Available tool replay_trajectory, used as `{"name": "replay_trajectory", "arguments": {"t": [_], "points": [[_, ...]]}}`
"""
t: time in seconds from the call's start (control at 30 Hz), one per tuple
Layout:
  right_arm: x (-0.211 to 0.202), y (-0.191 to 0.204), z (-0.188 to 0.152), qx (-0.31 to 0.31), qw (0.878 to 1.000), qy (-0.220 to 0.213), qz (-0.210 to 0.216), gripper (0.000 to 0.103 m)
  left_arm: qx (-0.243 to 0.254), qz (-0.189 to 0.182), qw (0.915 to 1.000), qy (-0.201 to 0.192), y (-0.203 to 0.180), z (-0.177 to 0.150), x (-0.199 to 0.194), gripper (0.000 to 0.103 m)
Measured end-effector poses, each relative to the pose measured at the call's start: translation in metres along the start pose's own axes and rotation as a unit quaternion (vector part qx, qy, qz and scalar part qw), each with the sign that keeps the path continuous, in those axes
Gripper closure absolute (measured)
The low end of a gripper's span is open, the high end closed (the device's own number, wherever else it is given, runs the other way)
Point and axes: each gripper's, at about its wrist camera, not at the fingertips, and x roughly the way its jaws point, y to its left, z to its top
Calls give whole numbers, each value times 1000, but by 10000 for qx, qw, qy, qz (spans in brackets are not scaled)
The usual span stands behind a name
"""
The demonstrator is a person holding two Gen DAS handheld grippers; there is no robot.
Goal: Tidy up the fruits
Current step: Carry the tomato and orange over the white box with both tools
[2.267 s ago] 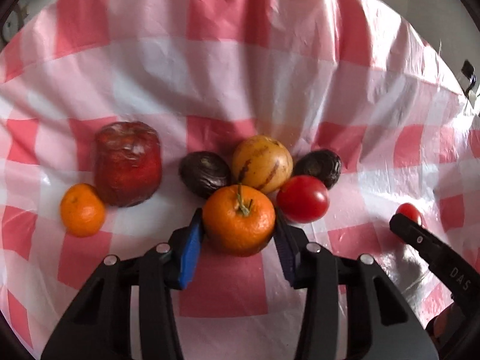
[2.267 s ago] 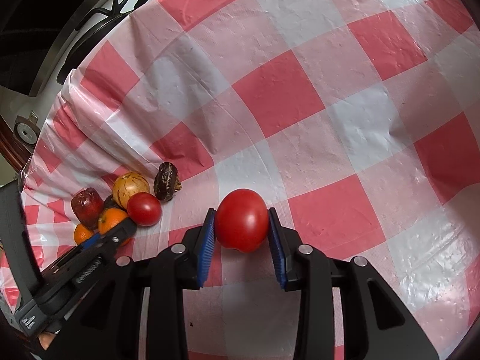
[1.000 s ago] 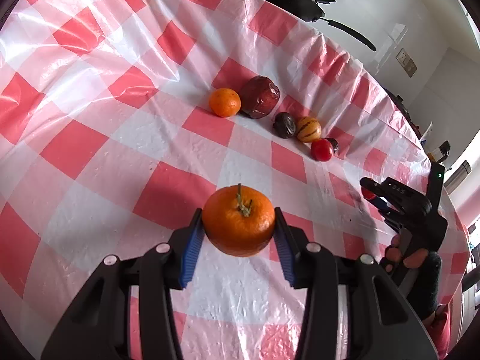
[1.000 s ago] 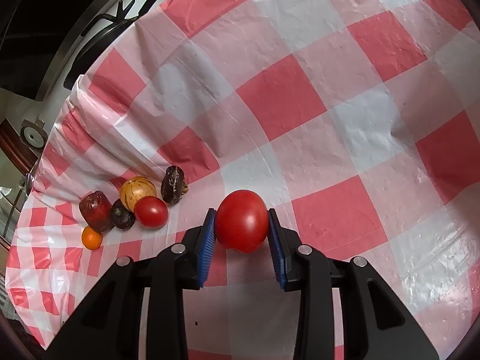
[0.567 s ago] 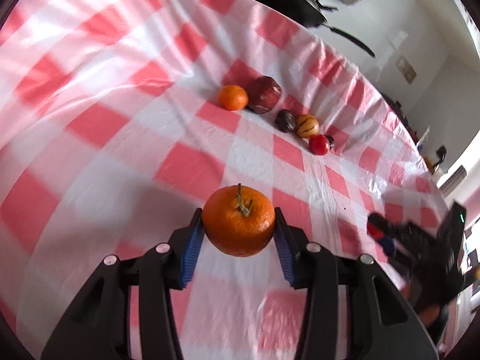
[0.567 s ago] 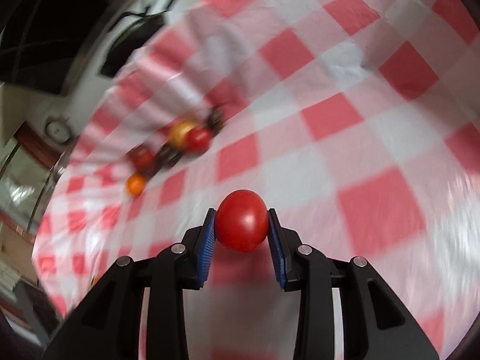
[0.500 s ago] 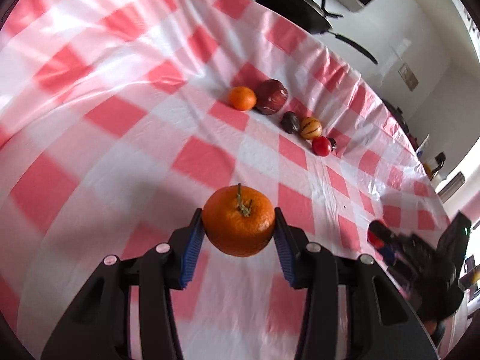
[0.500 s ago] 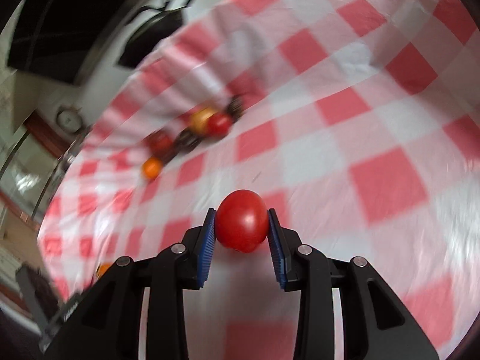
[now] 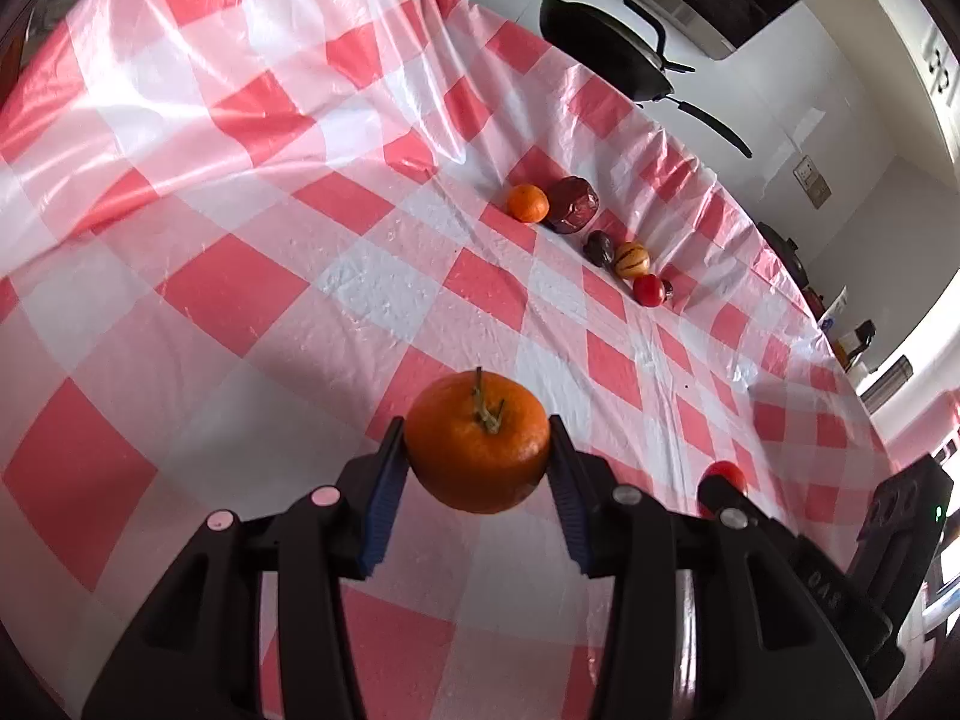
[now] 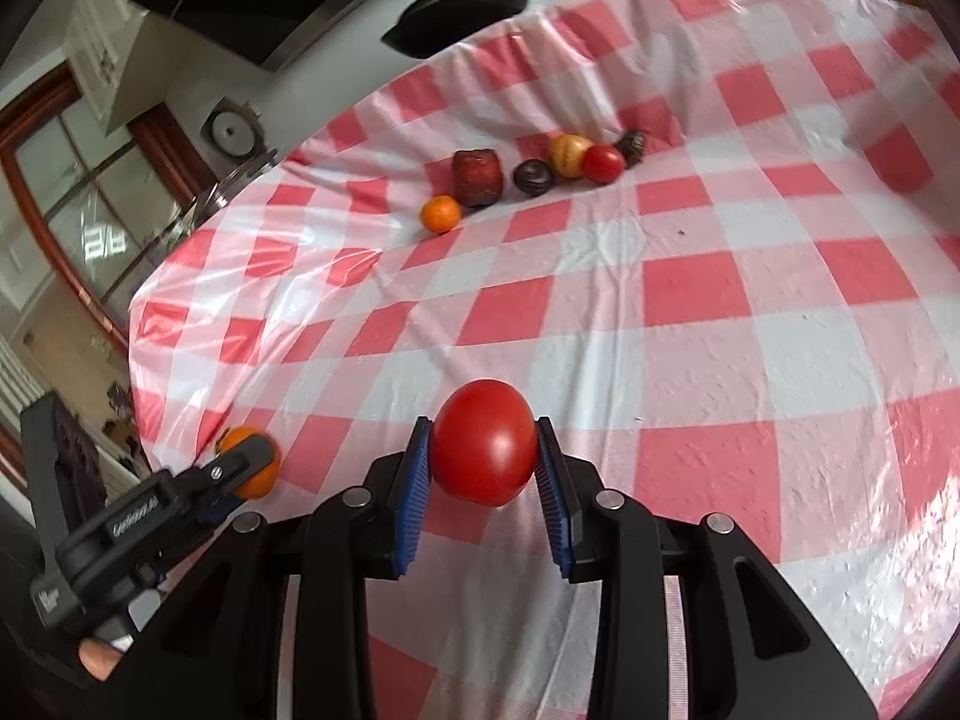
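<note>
Light: bright daylight, seemingly from the right | Glare: white sheen on the glossy tablecloth (image 9: 252, 120), strongest far left and at the right edge (image 10: 924, 516) | Shadows: soft, faint | Focus: both views sharp, no motion blur | Distortion: heavy fisheye bending, dark vignette in corners

The table (image 10: 690, 276) has a red and white checked cloth (image 10: 780, 360). Near its far edge lie a small orange (image 10: 440, 213), a dark red fruit (image 10: 477, 177) and more fruits in a row.
</note>
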Motion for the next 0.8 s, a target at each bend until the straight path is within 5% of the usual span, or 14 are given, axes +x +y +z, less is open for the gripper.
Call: {"name": "replay_trajectory", "arguments": {"t": [0.33,0.5,0.8], "points": [[-7,15,-22,-331,9985,346,261,69,194,-43,9998,-58,4,-18,-28,58],[-13,43,-45,-790,9946,504,449,69,462,-199,9971,-565,15,-35,-72,58],[-10,97,-73,-1373,9826,802,956,69,714,103,9910,-1127,73,-69,-160,57]]}}
